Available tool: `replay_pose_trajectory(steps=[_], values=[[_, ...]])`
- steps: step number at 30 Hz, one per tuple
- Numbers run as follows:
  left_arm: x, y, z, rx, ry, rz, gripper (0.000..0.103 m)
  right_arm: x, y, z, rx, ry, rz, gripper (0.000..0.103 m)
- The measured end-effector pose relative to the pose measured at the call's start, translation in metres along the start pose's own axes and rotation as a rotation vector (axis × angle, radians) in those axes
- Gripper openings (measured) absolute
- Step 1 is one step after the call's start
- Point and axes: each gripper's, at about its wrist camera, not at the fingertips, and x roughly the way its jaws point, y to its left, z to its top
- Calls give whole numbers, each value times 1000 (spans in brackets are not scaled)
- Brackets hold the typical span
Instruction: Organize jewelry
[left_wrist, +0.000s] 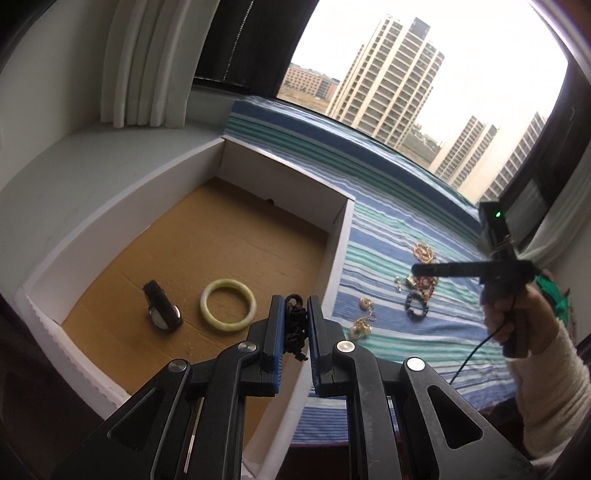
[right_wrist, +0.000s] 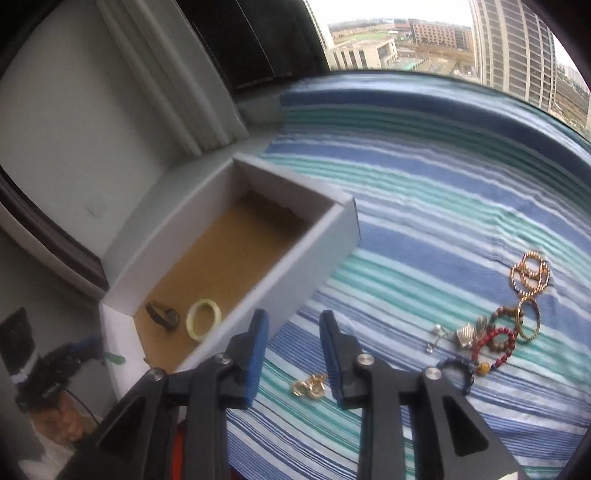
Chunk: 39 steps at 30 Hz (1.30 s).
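My left gripper (left_wrist: 295, 301) is shut on a dark braided cord bracelet (left_wrist: 295, 319), held above the right wall of a white cardboard box (left_wrist: 338, 251). Inside the box lie a black watch (left_wrist: 162, 308) and a pale green bangle (left_wrist: 228, 304). My right gripper (right_wrist: 293, 317) is open with nothing between its fingers, hanging over the striped cloth (right_wrist: 406, 221) just right of the box (right_wrist: 295, 273). A gold piece (right_wrist: 310, 386) lies on the cloth below its fingers. Further right sit gold bead bracelets (right_wrist: 530, 275), a red bead bracelet (right_wrist: 498, 343) and a dark bracelet (right_wrist: 458, 367).
The box stands against a pale wall and a white curtain (left_wrist: 147, 62) on the left. Behind the cloth is a large window with tower blocks outside. In the left wrist view a person's hand (left_wrist: 517, 314) in a light sleeve holds the right gripper over the jewelry pile (left_wrist: 417, 291).
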Motion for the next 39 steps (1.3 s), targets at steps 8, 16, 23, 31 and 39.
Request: replay_pose_trajectory(steps=[8, 16, 23, 31, 39], values=[[2, -4, -7, -9, 5, -32, 10, 112, -28, -68, 152, 184, -4, 30], [6, -1, -14, -19, 28, -37, 10, 142, 4, -64, 42, 211, -170, 32], [5, 0, -18, -25, 36, -39, 10, 113, -14, -64, 60, 153, -177, 4], [12, 5, -16, -31, 47, -15, 10, 11, 3, -48, 34, -38, -86, 4], [15, 14, -14, -42, 59, 20, 10, -59, 63, 9, -99, -226, -12, 4]])
